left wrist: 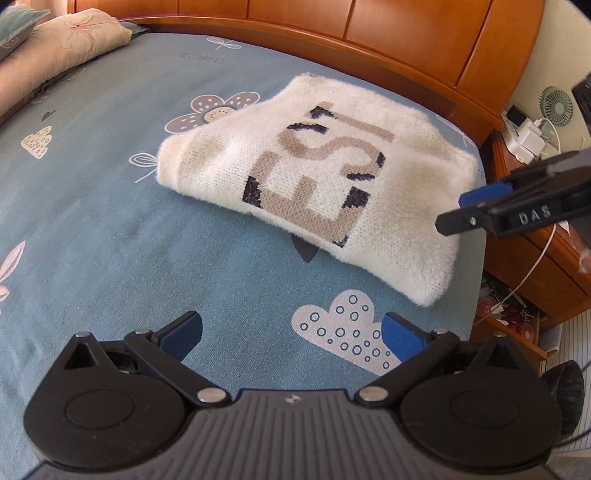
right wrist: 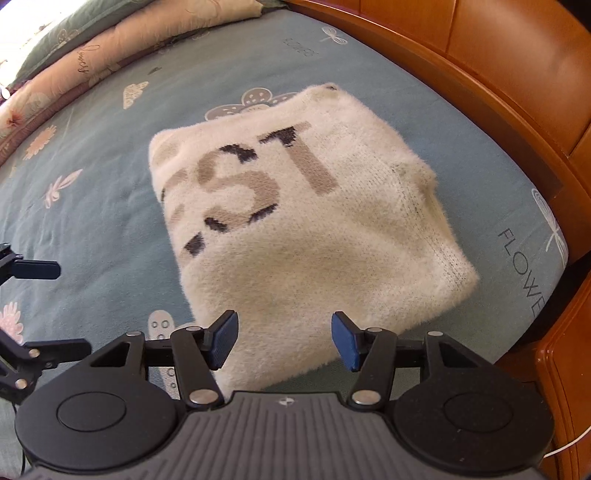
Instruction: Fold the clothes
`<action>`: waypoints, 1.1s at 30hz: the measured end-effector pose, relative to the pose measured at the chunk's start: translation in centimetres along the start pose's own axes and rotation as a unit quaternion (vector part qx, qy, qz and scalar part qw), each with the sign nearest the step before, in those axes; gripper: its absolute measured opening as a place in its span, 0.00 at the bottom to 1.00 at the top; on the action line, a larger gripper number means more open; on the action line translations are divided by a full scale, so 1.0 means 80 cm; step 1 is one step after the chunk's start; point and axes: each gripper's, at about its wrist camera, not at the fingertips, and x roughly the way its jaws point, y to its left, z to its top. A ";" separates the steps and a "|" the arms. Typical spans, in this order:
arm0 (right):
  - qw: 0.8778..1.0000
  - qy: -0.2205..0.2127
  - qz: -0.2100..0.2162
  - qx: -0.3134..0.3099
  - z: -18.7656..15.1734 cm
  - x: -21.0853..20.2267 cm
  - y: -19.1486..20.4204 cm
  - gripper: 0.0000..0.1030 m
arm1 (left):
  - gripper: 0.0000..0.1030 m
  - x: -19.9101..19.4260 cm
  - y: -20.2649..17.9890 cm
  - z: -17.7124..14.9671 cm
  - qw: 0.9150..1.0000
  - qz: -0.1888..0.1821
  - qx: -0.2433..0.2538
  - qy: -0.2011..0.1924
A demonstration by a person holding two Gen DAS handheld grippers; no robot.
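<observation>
sweater (left wrist: 314,184) lies folded on bed (left wrist: 110,229), centre-right of left wrist frame | headboard (left wrist: 369,40) behind it, top | pillows (left wrist: 62,44) upper left | nightstand (left wrist: 532,229) right edge | left gripper (left wrist: 291,334) bottom, over sheet | right gripper (right wrist: 283,341) bottom of its frame, over sweater's near edge

Patterned blue bedsheet (left wrist: 110,229), pillows (left wrist: 74,40), wooden headboard (left wrist: 388,33), nightstand (left wrist: 535,251) with chargers (left wrist: 524,136)

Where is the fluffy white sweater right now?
The sweater lies folded on the blue bedsheet, near the wooden headboard, ahead of both grippers.
</observation>
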 end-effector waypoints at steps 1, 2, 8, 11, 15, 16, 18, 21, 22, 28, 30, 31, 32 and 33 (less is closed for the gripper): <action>1.000 0.002 0.002 -0.004 -0.004 0.005 0.004 0.61 | 0.99 0.000 -0.001 -0.001 1.000 0.009 -0.007 -0.009; 1.000 0.005 0.005 -0.009 -0.009 0.012 0.009 0.61 | 0.99 0.000 -0.002 -0.001 1.000 0.019 -0.014 -0.017; 0.999 0.037 0.027 -0.022 -0.019 0.049 0.008 0.66 | 0.99 0.004 0.000 -0.005 0.994 0.048 -0.090 -0.042; 0.999 0.017 0.043 -0.010 -0.008 0.027 -0.012 0.65 | 0.99 0.005 -0.006 -0.007 0.992 0.056 -0.105 -0.037; 0.999 -0.046 0.005 -0.021 0.019 0.002 -0.048 0.67 | 0.99 0.004 -0.026 -0.003 0.991 0.100 -0.082 -0.039; 0.998 -0.051 -0.008 -0.025 0.027 0.005 -0.060 0.68 | 0.99 0.004 -0.030 -0.002 0.990 0.112 -0.076 -0.043; 0.998 -0.040 -0.023 -0.032 0.035 0.021 -0.078 0.73 | 0.99 0.005 -0.037 0.002 0.988 0.126 -0.075 -0.046; 1.000 -0.017 -0.013 -0.016 0.037 0.037 -0.098 0.76 | 0.99 0.005 -0.044 0.007 0.983 0.146 -0.096 -0.055; 1.000 -0.015 -0.007 -0.007 0.036 0.038 -0.103 0.79 | 0.99 0.002 -0.046 0.007 0.981 0.151 -0.107 -0.066; 0.999 -0.011 0.016 -0.029 0.027 0.020 -0.083 0.80 | 0.99 -0.006 -0.048 0.013 0.972 0.153 -0.163 -0.073; 0.999 -0.009 0.019 -0.041 0.025 0.012 -0.077 0.80 | 0.99 -0.012 -0.054 0.015 0.970 0.167 -0.159 -0.073; 0.999 -0.007 0.020 -0.048 0.024 0.008 -0.073 0.80 | 0.99 -0.015 -0.056 0.016 0.969 0.176 -0.158 -0.074; 0.998 -0.006 0.022 -0.055 0.023 0.005 -0.069 0.80 | 0.99 -0.018 -0.057 0.016 0.967 0.186 -0.158 -0.074; 0.998 -0.006 0.025 -0.064 0.023 0.001 -0.064 0.80 | 0.99 -0.020 -0.058 0.017 0.965 0.196 -0.160 -0.072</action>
